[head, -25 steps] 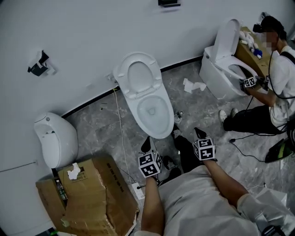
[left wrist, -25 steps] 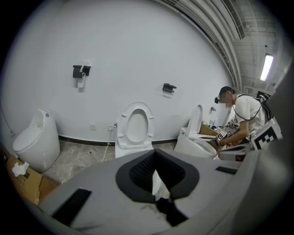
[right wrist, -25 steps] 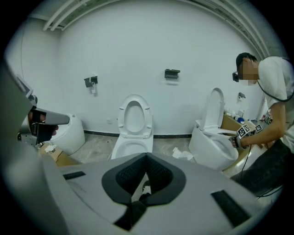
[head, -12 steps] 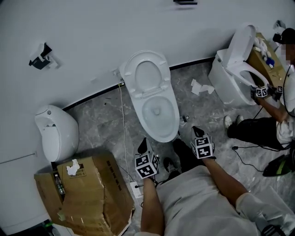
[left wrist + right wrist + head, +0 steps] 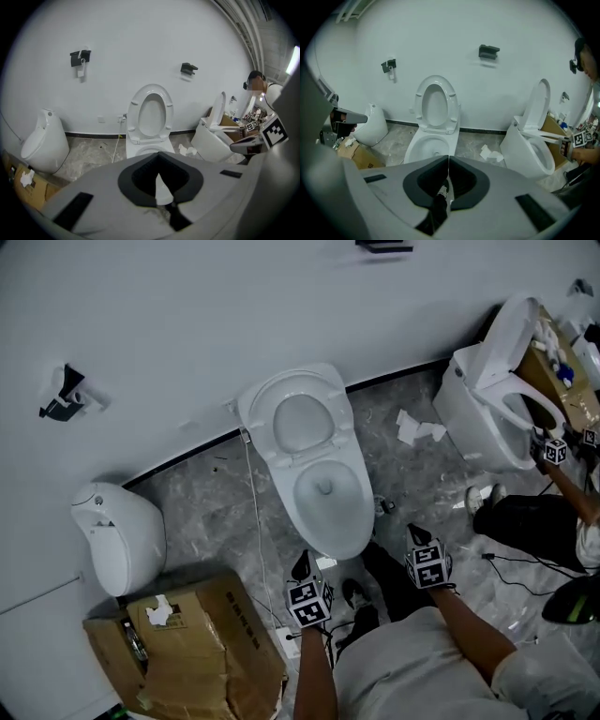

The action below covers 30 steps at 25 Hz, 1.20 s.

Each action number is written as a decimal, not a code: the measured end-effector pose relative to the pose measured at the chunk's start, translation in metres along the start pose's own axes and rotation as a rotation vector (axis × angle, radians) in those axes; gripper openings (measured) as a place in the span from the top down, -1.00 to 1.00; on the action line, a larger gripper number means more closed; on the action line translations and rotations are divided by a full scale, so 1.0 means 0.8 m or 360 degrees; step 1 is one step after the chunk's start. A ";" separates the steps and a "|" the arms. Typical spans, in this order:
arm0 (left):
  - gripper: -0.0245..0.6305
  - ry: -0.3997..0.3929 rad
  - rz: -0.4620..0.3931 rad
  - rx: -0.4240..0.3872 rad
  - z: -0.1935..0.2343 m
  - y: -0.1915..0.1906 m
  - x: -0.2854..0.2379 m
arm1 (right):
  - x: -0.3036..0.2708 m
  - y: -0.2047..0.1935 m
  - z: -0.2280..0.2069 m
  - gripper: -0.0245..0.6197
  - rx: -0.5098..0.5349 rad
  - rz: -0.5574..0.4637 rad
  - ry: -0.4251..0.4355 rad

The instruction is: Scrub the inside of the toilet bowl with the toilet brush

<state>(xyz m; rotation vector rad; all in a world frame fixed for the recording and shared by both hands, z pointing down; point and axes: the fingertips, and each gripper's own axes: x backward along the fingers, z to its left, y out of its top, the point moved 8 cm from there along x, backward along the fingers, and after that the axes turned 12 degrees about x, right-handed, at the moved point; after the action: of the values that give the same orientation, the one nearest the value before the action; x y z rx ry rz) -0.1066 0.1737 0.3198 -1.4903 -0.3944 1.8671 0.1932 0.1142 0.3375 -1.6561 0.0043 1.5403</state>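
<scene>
Zero scrubbing done, by my reading, so let's run the room. Grey marbled floor [image 5: 206, 512] meets a white wall [image 5: 187, 315], and square in the middle stands the toilet [image 5: 361, 521], seat [image 5: 258, 418] tipped up against the wall. Its bowl [image 5: 328, 495] is open and pale, with no brush in it and no foam that I can see.

Off to the right is a second toilet [image 5: 483, 409] with another person [image 5: 534, 517] working at it. To the left are a cardboard box [image 5: 187, 652] and a urinal [image 5: 117, 535], neither part of our job.

Now the tools. The left gripper [image 5: 302, 566] hangs just short of the bowl's near rim, on its left side, tips meeting with only a thin wedge of gap behind them and nothing in between. The right gripper [image 5: 418, 536] sits just off the bowl's near right, jaws pressed together along a fine seam, likewise carrying nothing.

And the toilet brush? I can't pick it out in any view. A small dark thing [image 5: 380, 506] stands on the floor just beside the toilet's right flank, too small to name.

So the tally as I judge it: seat up, bowl exposed, and everything else left to do. That means finding and taking the brush, getting it down into the bowl and working it round the inside
</scene>
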 end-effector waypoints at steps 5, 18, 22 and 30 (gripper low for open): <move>0.84 0.0016 0.0123 -0.0022 0.007 -0.012 -0.044 | -0.053 -0.026 -0.005 0.81 -0.0065 0.0123 0.0059; 0.84 0.0078 0.0185 0.0138 0.014 -0.064 -0.230 | -0.259 -0.084 -0.025 0.80 -0.0149 0.0313 0.0134; 0.84 0.0014 0.0226 0.0109 0.008 -0.086 -0.273 | -0.307 -0.108 -0.036 0.80 -0.0160 0.0359 0.0116; 0.84 -0.0080 0.0248 0.0082 -0.012 -0.118 -0.317 | -0.343 -0.162 -0.048 0.69 -0.0235 0.0468 0.0073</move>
<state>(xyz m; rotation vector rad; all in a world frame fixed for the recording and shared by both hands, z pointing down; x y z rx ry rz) -0.0439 0.0647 0.5595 -1.4780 -0.2574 2.0242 0.2267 0.0316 0.6300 -1.8720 0.1689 1.7553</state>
